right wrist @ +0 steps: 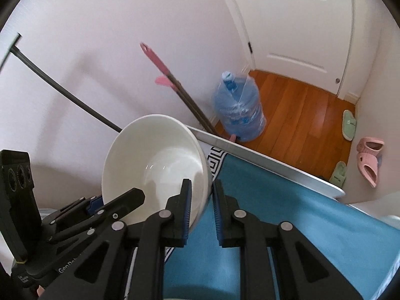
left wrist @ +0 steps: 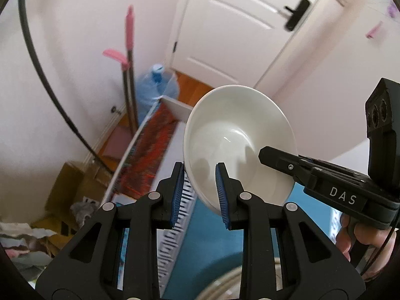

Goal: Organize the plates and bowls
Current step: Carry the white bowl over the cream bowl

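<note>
1. The door [right wrist: 295, 20] and the pale walls are filling the background, with a wooden floor [right wrist: 295, 115] lying below them.
2. The worktop [right wrist: 270, 200], under a blue cloth with a patterned border, is stretching beneath both grippers.
3. A blue water bottle [right wrist: 238, 110] is standing on the floor beside the wall, with pink-handled poles [right wrist: 160, 62] leaning next to it.
4. The white bowl [left wrist: 237, 137] is hanging tilted in the air above the worktop, gripped on two opposite sides of its rim, its opening facing the cameras.
5. The left gripper [left wrist: 200, 190] is clamping the bowl's near rim, its jaws narrow with the wall of the bowl pinched between the blue pads.
6. The right gripper [right wrist: 202, 207] is gripping the other side of the rim, jaws nearly closed on the thin wall.
7. Slippers [right wrist: 370, 155], pink and green, are sitting on the floor by the far wall.
</note>
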Demonstrator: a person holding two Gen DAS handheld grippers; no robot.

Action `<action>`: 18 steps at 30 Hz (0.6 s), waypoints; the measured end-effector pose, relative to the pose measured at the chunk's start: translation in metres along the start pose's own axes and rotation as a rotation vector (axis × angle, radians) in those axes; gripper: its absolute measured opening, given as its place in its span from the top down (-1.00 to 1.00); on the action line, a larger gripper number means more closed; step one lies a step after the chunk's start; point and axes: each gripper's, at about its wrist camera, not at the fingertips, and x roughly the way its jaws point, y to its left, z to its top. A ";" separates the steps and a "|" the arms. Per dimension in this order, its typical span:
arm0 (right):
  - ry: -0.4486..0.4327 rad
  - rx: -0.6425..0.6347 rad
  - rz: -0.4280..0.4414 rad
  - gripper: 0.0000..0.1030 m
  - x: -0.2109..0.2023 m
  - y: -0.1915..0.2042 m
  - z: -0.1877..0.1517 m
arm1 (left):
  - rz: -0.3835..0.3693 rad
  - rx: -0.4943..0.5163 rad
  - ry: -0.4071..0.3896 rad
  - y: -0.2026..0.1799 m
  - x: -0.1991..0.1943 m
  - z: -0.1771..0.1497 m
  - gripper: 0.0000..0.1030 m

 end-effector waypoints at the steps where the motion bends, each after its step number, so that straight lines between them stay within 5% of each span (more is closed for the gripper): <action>1: -0.020 0.004 -0.003 0.70 -0.015 0.000 -0.004 | -0.004 0.013 -0.009 -0.008 -0.007 -0.002 0.55; 8: -0.135 0.033 -0.050 0.70 -0.118 -0.003 -0.042 | -0.071 0.118 -0.047 -0.089 -0.063 -0.033 0.55; 18: -0.229 0.131 -0.163 0.70 -0.241 -0.066 -0.139 | -0.201 0.273 -0.026 -0.217 -0.093 -0.113 0.55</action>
